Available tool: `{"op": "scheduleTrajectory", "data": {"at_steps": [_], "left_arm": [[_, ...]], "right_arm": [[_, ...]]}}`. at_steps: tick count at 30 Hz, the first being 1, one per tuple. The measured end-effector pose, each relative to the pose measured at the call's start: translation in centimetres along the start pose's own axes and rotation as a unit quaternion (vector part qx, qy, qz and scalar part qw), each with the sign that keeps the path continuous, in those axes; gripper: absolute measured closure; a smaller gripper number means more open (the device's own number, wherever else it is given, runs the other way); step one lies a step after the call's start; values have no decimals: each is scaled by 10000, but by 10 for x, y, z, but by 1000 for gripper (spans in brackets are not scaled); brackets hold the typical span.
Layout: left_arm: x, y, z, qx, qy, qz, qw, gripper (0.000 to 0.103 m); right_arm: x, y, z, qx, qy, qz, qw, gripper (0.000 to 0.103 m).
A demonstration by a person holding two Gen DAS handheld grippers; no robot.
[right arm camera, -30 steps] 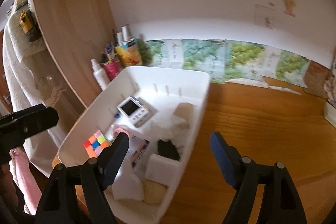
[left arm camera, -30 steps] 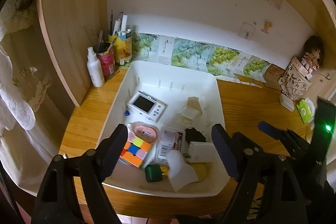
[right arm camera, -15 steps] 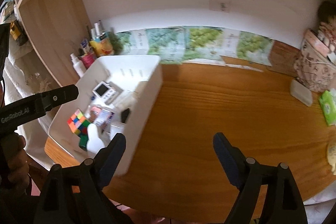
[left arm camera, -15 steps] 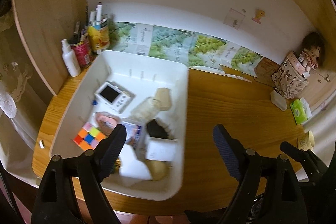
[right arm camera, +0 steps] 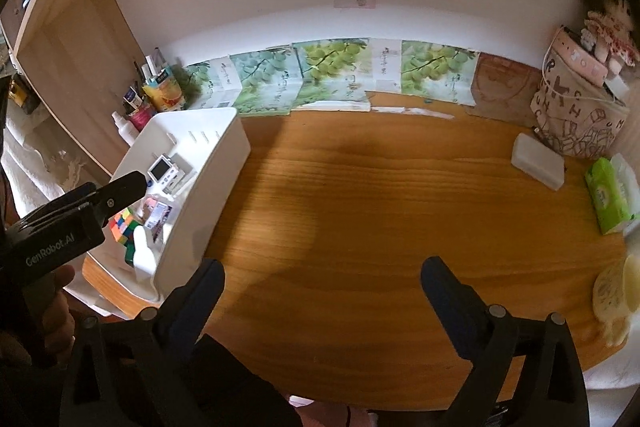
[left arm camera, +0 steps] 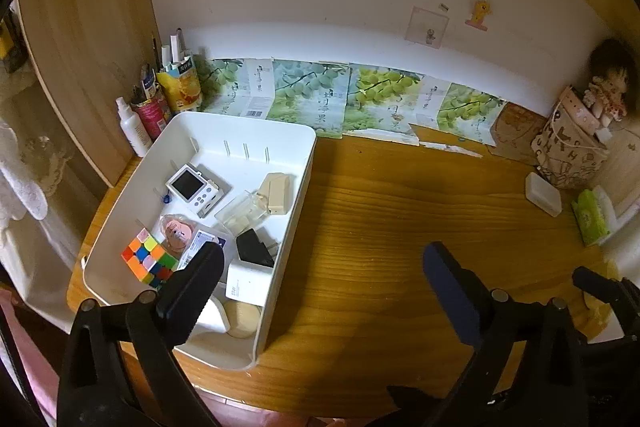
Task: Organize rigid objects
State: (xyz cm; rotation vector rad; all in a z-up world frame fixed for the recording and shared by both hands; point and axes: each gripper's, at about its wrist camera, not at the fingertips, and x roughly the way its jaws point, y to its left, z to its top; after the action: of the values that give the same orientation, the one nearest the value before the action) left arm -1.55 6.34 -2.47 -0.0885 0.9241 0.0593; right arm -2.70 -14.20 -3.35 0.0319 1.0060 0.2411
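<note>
A white bin point(left arm camera: 296, 187) point(right arm camera: 208, 187) sits at the left of the wooden desk. Inside lie a colour cube point(left arm camera: 148, 259), a small white screen device point(left arm camera: 196, 187), a black adapter point(left arm camera: 254, 247), a white box point(left arm camera: 248, 283), a beige block point(left arm camera: 276, 193) and a pink item point(left arm camera: 176, 231). My left gripper point(left arm camera: 320, 267) hangs over the bin's right wall, its jaws opening wide with nothing between them. My right gripper point(right arm camera: 320, 279) hovers over bare desk, jaws opening too, empty. A hand point(right arm camera: 56, 311) holds the left gripper at the left of the right wrist view.
Pen cups and a spray bottle point(left arm camera: 132, 127) stand behind the bin. Grape-print cartons point(left arm camera: 340, 99) line the wall. At the right are a printed bag with a doll point(right arm camera: 580, 107), a white case point(right arm camera: 538, 161), a green tissue pack point(right arm camera: 608, 195) and a cup point(right arm camera: 616, 291).
Both grippers have swung right, away from over the bin toward the open desk, and their jaws have spread wider. The bin has slid to the left in both views.
</note>
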Motion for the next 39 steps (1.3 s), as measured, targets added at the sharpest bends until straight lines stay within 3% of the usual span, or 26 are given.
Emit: {"op": "scheduleTrajectory", "data": {"at_steps": [6, 13, 19, 28, 39], "left_arm": [[-4, -27, -7, 113, 15, 243, 9996, 3], [-15, -39, -7, 310, -286, 498, 9979, 2], [-3, -41, -1, 354, -20, 286, 9990, 2], [8, -41, 8, 577, 212, 450, 9971, 2], [24, -41, 12, 617, 499, 401, 9960, 2]], "right_arm": [[-3, -20, 3, -136, -21, 128, 9998, 1], [2, -33, 4, 28, 80, 62, 9999, 1], [-1, -29, 10, -65, -19, -79, 9999, 1], [5, -25, 18, 4, 231, -421, 9988, 1], [16, -32, 15, 353, 523, -472, 9969, 1]]}}
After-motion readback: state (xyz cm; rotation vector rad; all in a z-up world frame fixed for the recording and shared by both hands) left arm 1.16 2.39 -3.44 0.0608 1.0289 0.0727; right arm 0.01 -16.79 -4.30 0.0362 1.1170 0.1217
